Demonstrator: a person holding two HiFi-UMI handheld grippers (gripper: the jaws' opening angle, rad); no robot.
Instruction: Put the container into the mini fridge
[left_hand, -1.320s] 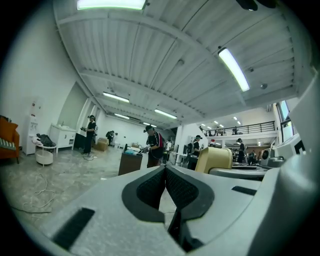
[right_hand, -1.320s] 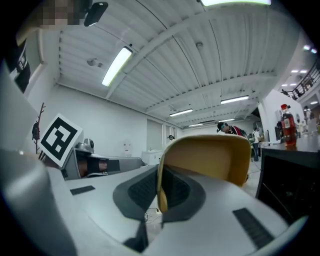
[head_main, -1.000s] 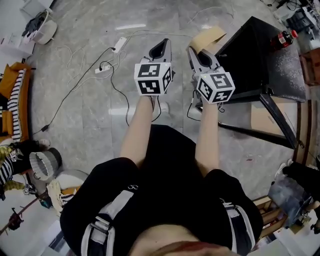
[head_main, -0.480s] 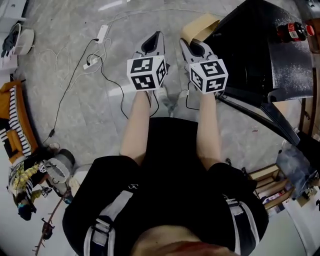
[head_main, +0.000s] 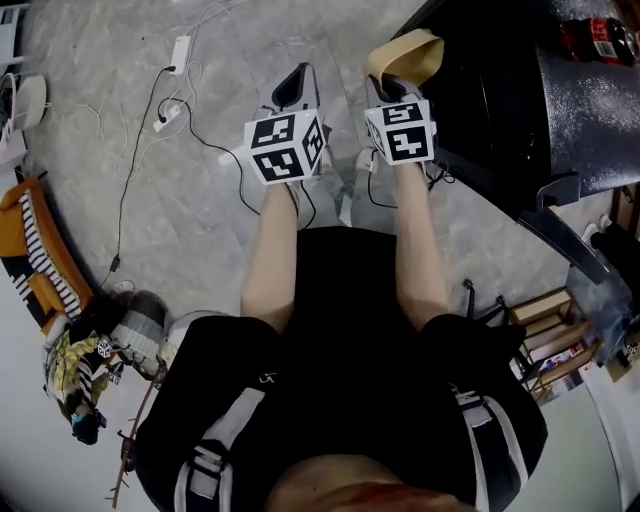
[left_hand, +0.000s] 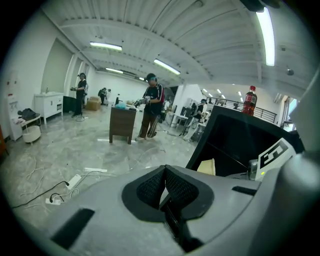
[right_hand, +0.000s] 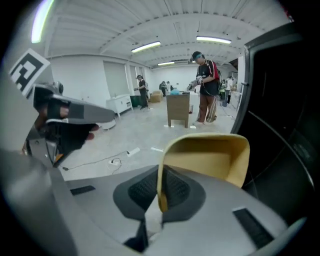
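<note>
My right gripper (head_main: 394, 88) is shut on the rim of a beige container (head_main: 405, 58), a shallow square tub held out in front of me. In the right gripper view the container (right_hand: 207, 156) fills the space past the jaws, its left wall pinched between the pads. The black mini fridge (head_main: 500, 70) stands just right of it, a red-capped bottle (head_main: 596, 38) on its top. The same fridge (left_hand: 240, 145) shows at the right of the left gripper view. My left gripper (head_main: 291, 90) hangs beside the right one, shut with nothing in it.
A white power strip (head_main: 180, 55) with cables lies on the grey marble floor at the left. Striped cloth and clutter (head_main: 40, 260) sit at the far left, a bookshelf (head_main: 545, 345) at the lower right. People stand by a wooden cabinet (left_hand: 122, 124) far off.
Both grippers and the container have shifted up and closer to the fridge, which now fills more of the upper right. My view has swung left to right over the floor.
</note>
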